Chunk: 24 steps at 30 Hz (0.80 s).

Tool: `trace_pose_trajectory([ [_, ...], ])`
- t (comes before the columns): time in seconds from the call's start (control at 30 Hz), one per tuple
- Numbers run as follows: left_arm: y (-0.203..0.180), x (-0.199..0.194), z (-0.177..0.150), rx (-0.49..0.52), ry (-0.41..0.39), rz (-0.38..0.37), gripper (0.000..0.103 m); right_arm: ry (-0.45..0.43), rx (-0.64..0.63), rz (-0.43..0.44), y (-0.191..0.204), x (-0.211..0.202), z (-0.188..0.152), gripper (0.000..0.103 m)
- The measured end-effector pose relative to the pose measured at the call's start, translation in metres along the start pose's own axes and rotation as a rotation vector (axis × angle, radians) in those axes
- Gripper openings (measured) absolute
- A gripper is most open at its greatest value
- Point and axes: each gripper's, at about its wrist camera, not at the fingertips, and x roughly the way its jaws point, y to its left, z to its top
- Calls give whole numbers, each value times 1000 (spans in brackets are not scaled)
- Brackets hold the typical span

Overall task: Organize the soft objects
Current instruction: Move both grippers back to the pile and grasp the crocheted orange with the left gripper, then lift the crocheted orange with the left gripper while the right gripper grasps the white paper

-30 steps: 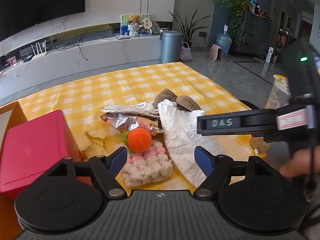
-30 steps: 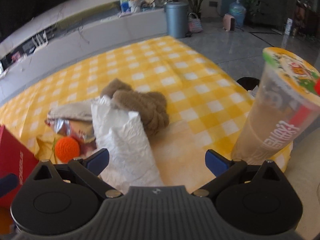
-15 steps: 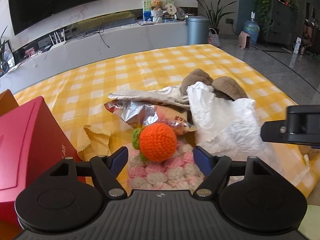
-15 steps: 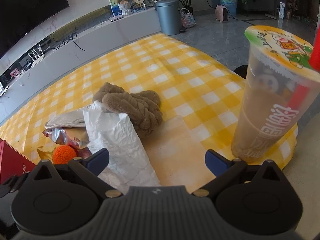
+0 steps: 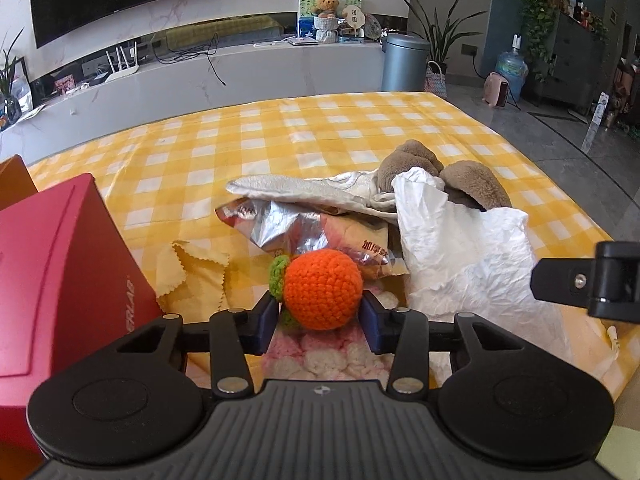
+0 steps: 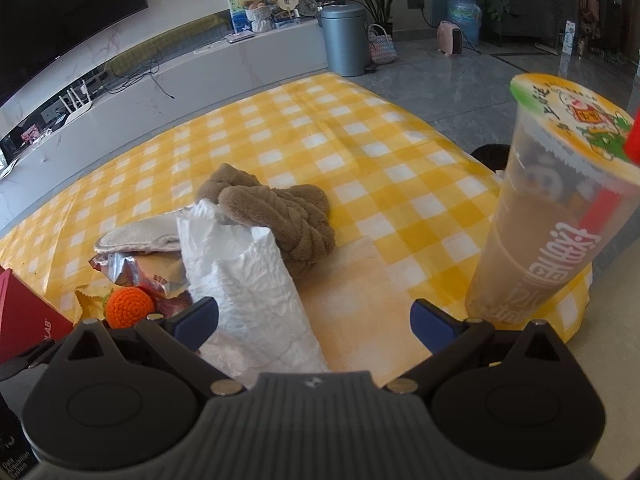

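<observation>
1. Two sets of tongs show: the left gripper (image 5: 319,317) is closing with the crocheted orange ball (image 5: 322,289) between its pads, which look to be just meeting its sides; the right gripper (image 6: 314,317) gapes wide and empty.
2. Ball sits on the pink knitted piece (image 5: 320,354), beside the red box (image 5: 60,272).
3. Risk: round yarn may squirt out, or the pads may snag the knit beneath.

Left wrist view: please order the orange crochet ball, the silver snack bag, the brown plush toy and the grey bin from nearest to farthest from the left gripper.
1. Orange crochet ball, between the closing jaws of the left gripper.
2. Silver snack bag, just behind.
3. Brown plush toy, farther right.
4. Grey bin, on the floor beyond the table.
</observation>
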Motion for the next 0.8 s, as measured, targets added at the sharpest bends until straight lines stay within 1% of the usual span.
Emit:
trace_pose_trajectory([
  [0.17,3,-22,-1,10,-19,-34,49,14,-15,-7,3,2,-1,100],
  [0.33,5,-46,-3,1,-39,-71,49,44,36,-12,-2,6,-2,100],
  [0.5,9,-72,-5,-2,-68,-115,49,43,40,-3,-8,3,-4,100],
  [0.6,15,-85,-5,-10,-87,-143,49,65,108,11,-16,4,-6,100],
  [0.67,20,-91,-6,-20,-99,-151,49,86,199,8,-24,5,-10,100],
  [0.77,28,-97,-6,-40,-112,-165,49,116,347,41,-32,7,-15,100],
  [0.8,32,-98,-6,-53,-113,-166,49,122,391,34,-33,8,-16,100],
])
